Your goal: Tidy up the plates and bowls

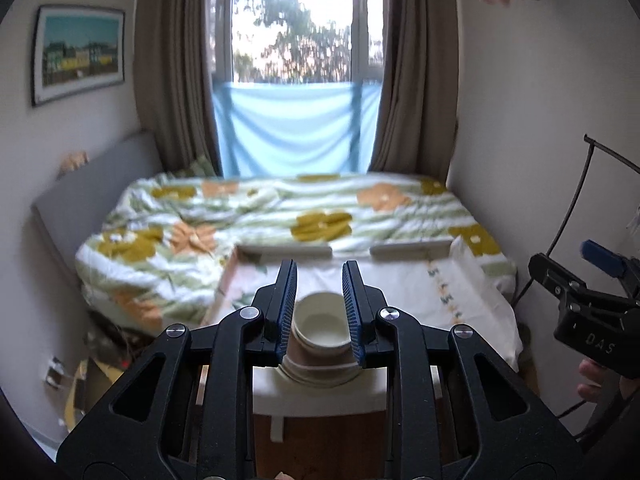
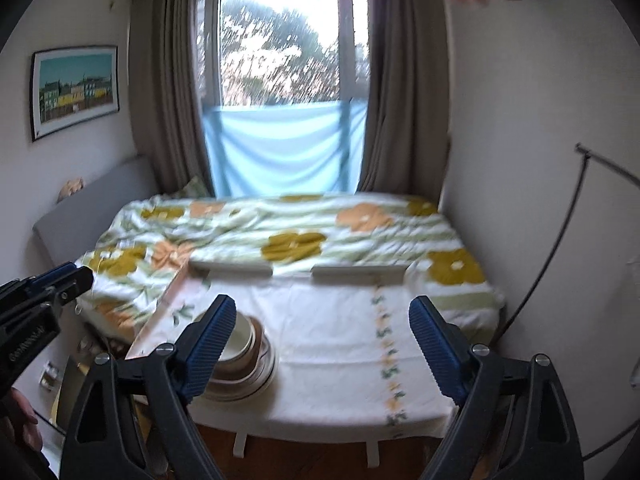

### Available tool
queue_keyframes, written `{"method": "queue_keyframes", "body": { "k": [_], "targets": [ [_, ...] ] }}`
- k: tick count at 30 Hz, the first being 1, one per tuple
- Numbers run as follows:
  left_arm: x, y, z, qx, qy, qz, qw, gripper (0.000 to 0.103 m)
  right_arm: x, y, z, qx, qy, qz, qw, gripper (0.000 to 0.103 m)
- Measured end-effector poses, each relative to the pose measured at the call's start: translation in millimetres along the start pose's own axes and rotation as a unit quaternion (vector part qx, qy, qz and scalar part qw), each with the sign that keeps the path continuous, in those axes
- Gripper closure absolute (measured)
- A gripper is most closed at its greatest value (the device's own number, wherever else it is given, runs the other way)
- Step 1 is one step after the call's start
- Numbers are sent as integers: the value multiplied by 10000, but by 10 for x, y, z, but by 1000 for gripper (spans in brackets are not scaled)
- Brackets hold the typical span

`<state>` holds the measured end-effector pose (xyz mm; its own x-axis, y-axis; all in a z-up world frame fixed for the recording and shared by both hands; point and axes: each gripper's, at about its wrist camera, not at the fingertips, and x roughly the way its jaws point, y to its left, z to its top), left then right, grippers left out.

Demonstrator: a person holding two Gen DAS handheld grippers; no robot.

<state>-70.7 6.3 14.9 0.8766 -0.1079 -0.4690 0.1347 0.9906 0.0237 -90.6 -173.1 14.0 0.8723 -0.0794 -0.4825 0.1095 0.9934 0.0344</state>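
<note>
A stack of plates with bowls on top sits on the near left part of a small table covered with a white floral cloth. The top bowl is cream, with a brown bowl under it. In the left wrist view my left gripper is open, raised in front of the stack, fingers framing the bowls without touching. It shows at the left edge of the right wrist view. My right gripper is wide open and empty, above the table's near edge, right of the stack. It shows at the right of the left wrist view.
A bed with a flowered duvet lies right behind the table, under a curtained window. Walls close in on both sides. A black cable stand rises at the right. Clutter lies on the floor at the left.
</note>
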Motion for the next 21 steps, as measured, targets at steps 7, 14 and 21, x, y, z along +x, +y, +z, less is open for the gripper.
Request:
{"method": "queue_keyframes", "body": {
  "k": [7,14,21],
  "targets": [
    [-274,74,-26,-218,-548,73,9982,0,-196,4,22,38,-349,-4,9994,0],
    [-222,68,-71,-217,-502,248,9982,0,-207,-47,20,47,-399,4,9992,0],
    [-238,48,-75,-115,-477,253,9985,0,-200,-53,15,56,-436,-8,9990,0]
  ]
}}
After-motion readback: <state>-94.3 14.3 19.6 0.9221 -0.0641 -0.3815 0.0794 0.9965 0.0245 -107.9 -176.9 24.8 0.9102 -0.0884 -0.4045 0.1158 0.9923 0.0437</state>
